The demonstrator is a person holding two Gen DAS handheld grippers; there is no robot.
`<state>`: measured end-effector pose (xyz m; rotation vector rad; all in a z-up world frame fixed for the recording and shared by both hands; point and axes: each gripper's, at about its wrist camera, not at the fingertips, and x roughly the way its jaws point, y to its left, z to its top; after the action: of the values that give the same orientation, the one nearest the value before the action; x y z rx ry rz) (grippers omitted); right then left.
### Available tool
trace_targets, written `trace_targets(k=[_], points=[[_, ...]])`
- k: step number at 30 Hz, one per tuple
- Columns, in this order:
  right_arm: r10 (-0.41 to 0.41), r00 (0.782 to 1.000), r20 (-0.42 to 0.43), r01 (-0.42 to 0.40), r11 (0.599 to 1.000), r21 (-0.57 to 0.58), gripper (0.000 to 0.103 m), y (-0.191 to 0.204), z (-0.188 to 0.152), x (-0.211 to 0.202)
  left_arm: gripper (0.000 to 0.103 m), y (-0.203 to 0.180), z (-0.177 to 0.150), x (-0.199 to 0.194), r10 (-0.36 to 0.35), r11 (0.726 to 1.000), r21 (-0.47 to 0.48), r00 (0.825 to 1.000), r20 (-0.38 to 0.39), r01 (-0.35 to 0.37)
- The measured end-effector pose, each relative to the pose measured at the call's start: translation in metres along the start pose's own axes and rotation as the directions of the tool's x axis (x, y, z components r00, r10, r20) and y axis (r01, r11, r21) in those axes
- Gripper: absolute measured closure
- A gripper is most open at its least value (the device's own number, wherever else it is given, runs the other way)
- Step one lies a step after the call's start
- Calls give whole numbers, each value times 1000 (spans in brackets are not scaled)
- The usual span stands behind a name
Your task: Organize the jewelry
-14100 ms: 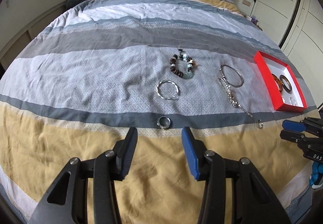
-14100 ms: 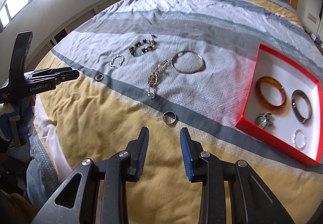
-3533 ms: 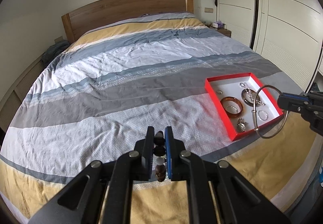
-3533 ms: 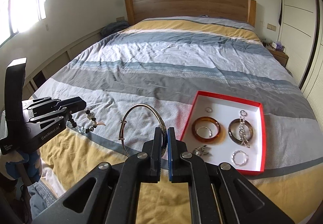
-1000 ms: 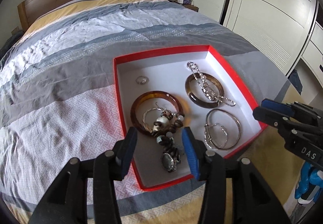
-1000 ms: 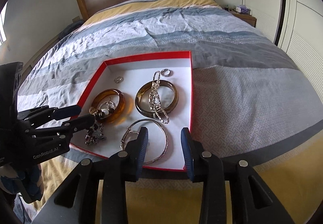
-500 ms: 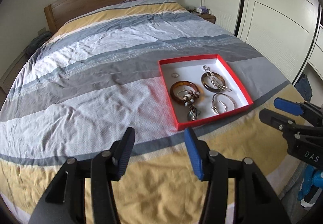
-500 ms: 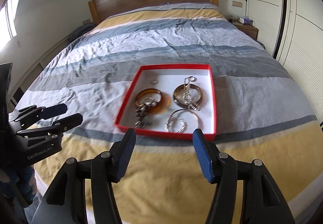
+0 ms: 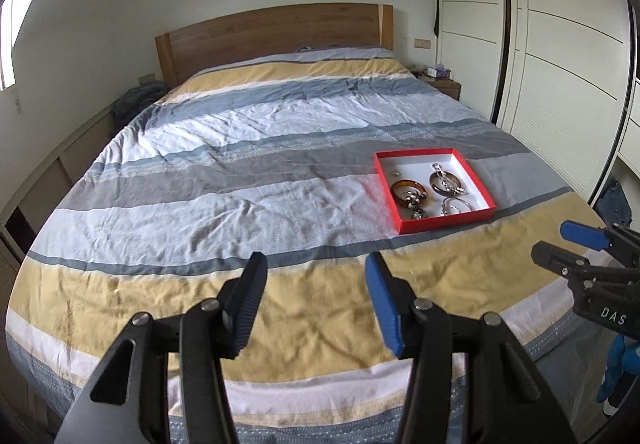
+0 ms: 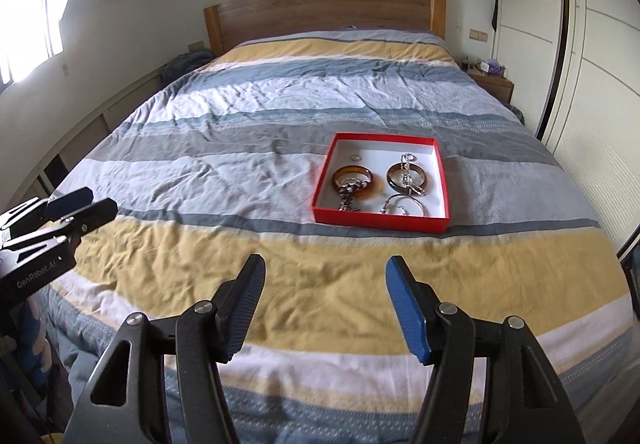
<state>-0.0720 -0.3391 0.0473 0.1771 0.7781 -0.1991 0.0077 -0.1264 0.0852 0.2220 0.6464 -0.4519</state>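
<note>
Both the left gripper [image 9: 316, 298] and the right gripper [image 10: 326, 302] hang over the foot of the bed [image 10: 280, 147] with fingers spread apart, holding nothing. The red jewelry box [image 10: 380, 222] sits on the striped duvet, well apart from both. Inside it lie an amber bangle [image 10: 357, 181], a brown bangle [image 10: 408, 179] with a chain draped across it, a silver bangle [image 10: 404, 207] and a small ring [image 10: 355, 157].

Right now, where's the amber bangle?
The amber bangle lies inside the red box on the bed, in its left half beside the darker brown bangle; a beaded bracelet drapes over its near edge.
</note>
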Motion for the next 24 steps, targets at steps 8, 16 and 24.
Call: trace_targets(k=[8,16,24], points=[[-23,997,72,22,1000,12,33,24,-29,-52,47,18,-36,-57,38,999,-41,998,43,-36],[-74,986,151,70,997,31,19,27,-50,-95,47,20,-60,-98,50,998,-50,995,91,-46],[-103,976,193,106,994,-5,0,40,-62,-118,46,18,-68,-125,65,997,-42,988,144,-60]])
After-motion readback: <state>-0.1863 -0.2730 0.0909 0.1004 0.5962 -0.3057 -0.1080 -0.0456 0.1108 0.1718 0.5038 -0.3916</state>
